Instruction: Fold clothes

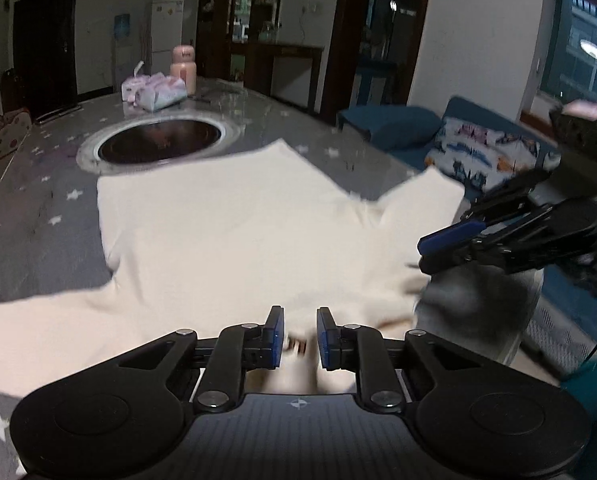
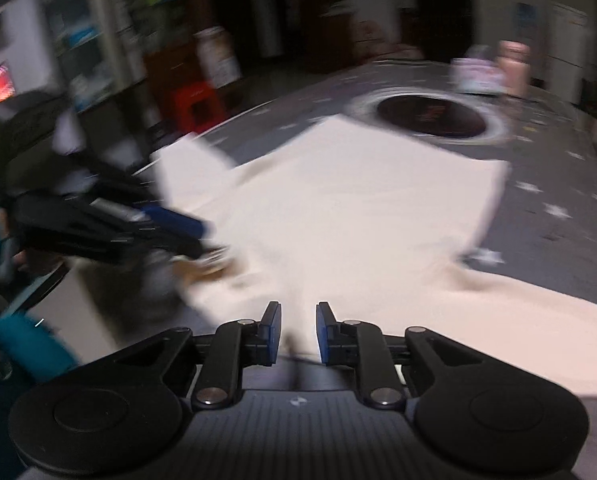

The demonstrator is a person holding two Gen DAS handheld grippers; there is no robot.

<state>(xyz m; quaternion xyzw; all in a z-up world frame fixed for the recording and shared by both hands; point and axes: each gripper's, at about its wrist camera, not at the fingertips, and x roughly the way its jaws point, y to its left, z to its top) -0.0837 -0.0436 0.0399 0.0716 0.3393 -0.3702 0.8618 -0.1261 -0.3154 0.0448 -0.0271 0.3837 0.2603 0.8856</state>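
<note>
A cream shirt (image 1: 234,216) lies spread flat on a grey table (image 1: 38,184) printed with white stars, its far hem just short of a round dark inset (image 1: 160,140) ringed in metal. One sleeve (image 1: 38,320) runs out over the table to the left in the left wrist view; the other sleeve (image 1: 422,196) is lifted and folded back near the table's right edge. The left gripper (image 1: 300,334) sits low over the shirt's near edge, its blue pads (image 1: 276,336) drawn close with a narrow gap, and a fold of cream cloth with a small label rises between them; whether the pads press on it cannot be told. The right gripper (image 2: 298,334) stands the same way, pads close with a narrow gap, over the near edge of the shirt, and cloth seems to sit between them, though blur hides whether it is pinched. In the left view the right gripper comes in from the right, its blue-tipped fingers nearly together above the shirt's near right corner. At the far end of the table stand a pink bottle (image 1: 183,68) and a tissue pack (image 1: 158,92). Beyond the table's right edge lies a blue sofa (image 1: 390,124) with a patterned cushion (image 1: 478,152). The right wrist view is heavily motion-blurred
</note>
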